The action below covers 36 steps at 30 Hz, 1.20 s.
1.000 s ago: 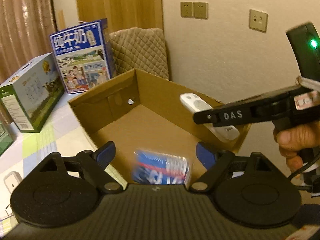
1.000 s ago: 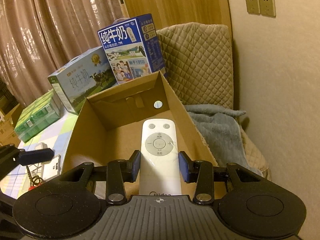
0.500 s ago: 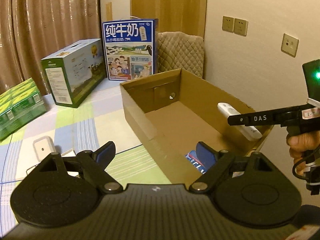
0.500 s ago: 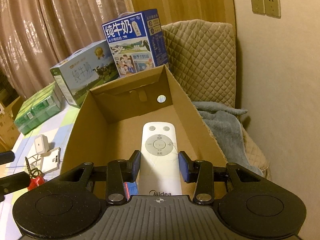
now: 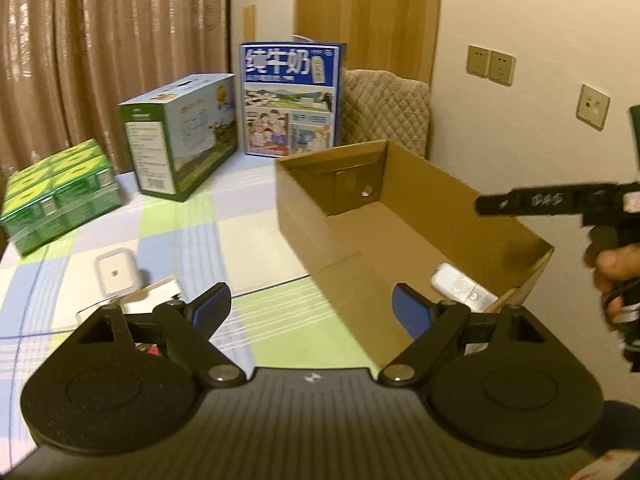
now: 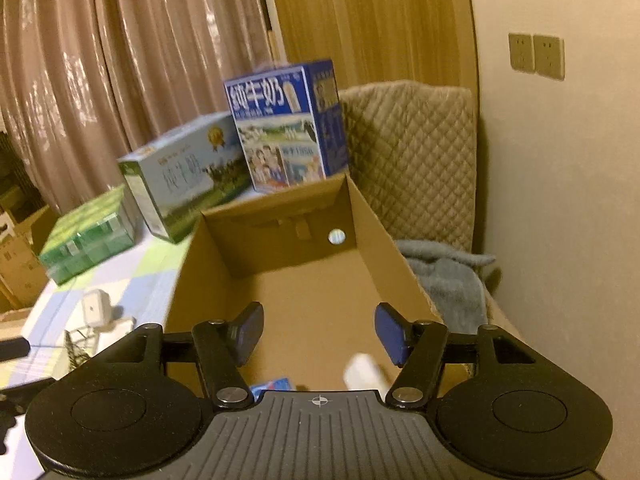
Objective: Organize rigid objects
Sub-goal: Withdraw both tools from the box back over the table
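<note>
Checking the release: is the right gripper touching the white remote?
Apart. In the right wrist view the right gripper has just been opening; nothing is between its pads, and the white remote lies below on the cardboard box floor.

Checked tablecloth (image 5: 256,240), cardboard box (image 5: 304,216) (open), 3 cartons, white adapter (image 5: 116,276)

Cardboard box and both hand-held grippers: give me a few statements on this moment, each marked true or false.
1. The white remote lies inside the cardboard box. True.
2. The right hand-held gripper is clamped on the remote. False: its jaws have just been opening and nothing is between them.
3. The left hand-held gripper holds nothing. True.
4. The blue milk carton stands inside the box. False: it stands behind it on the table.
</note>
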### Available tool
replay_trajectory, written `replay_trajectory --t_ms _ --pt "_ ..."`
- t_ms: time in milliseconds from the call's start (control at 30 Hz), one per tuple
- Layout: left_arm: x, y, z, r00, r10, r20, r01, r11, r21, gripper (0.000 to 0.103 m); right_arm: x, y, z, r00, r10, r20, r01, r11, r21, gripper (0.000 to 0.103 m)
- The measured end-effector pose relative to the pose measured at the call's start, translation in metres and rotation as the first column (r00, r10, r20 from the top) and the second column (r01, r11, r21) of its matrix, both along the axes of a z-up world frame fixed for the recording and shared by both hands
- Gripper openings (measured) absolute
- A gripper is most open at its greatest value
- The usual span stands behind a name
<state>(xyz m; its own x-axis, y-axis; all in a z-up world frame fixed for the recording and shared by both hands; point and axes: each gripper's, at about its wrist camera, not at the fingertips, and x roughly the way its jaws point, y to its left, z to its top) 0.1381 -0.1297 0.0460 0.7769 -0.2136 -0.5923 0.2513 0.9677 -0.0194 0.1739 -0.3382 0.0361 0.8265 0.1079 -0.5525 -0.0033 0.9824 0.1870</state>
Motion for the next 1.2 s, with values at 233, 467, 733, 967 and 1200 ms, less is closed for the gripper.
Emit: replay_trajectory --t_ms 233,467,733,967,1200 --pt "-0.030 0.037 -0.005 0.997 0.079 -0.015 -0.079 0.997 -0.006 0.085 -0.034 0.032 0.018 0.998 0.054 0.028 -0.054 0.999 0.005 0.059" --pt "-0.061 0.074 -0.010 0.988 0.155 -0.023 -0.155 0.988 0.010 0.085 -0.066 0.079 0.015 0.992 0.127 -0.005 -0.127 0.992 -0.003 0.059" --pt "-0.089 0.107 -0.008 0.976 0.216 -0.016 -0.216 0.976 0.015 0.085 -0.087 0.123 0.006 0.981 0.190 -0.030 -0.190 0.982 -0.003 0.059" --pt "-0.100 0.124 -0.011 0.966 0.256 -0.028 -0.256 0.967 0.017 0.085 -0.092 0.146 -0.001 0.972 0.227 -0.052 -0.228 0.974 -0.008 0.059" --pt "-0.105 0.131 -0.021 0.964 0.263 -0.036 -0.262 0.964 0.035 0.085 -0.098 0.156 -0.011 0.966 0.252 -0.061 -0.253 0.967 -0.014 0.060"
